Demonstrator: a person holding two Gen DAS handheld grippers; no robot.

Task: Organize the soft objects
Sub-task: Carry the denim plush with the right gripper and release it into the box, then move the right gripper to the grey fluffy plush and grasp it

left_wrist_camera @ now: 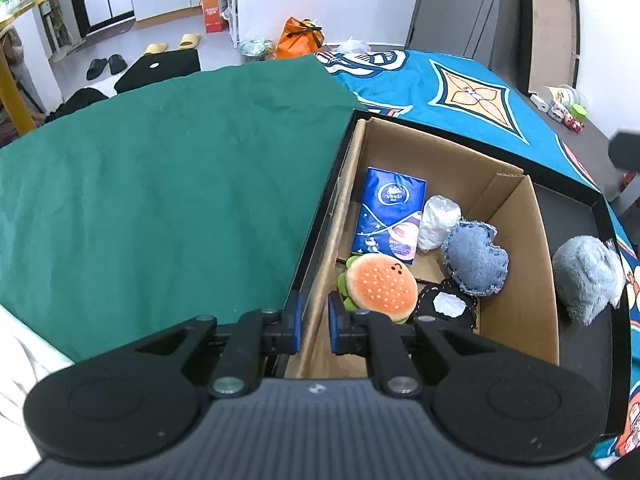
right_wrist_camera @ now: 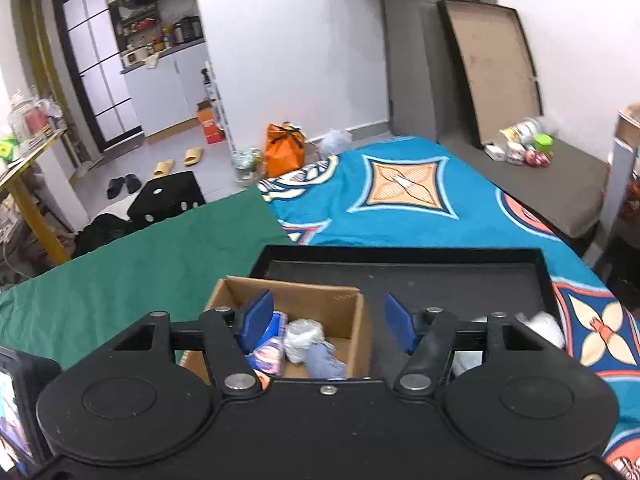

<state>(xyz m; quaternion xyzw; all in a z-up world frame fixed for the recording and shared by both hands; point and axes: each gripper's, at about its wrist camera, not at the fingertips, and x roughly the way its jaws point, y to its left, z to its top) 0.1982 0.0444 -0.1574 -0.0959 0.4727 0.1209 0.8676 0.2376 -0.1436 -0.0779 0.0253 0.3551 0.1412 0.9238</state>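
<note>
Left wrist view showed the left gripper [left_wrist_camera: 314, 326] pinching the cardboard box [left_wrist_camera: 520, 280] wall with the tray rim [left_wrist_camera: 320, 216]; a tug could tip the box. The burger plush [left_wrist_camera: 380, 286] lay inside, the grey plush [left_wrist_camera: 586, 278] outside it on the tray. The right gripper [right_wrist_camera: 326, 322] hung spread and empty above.
</note>
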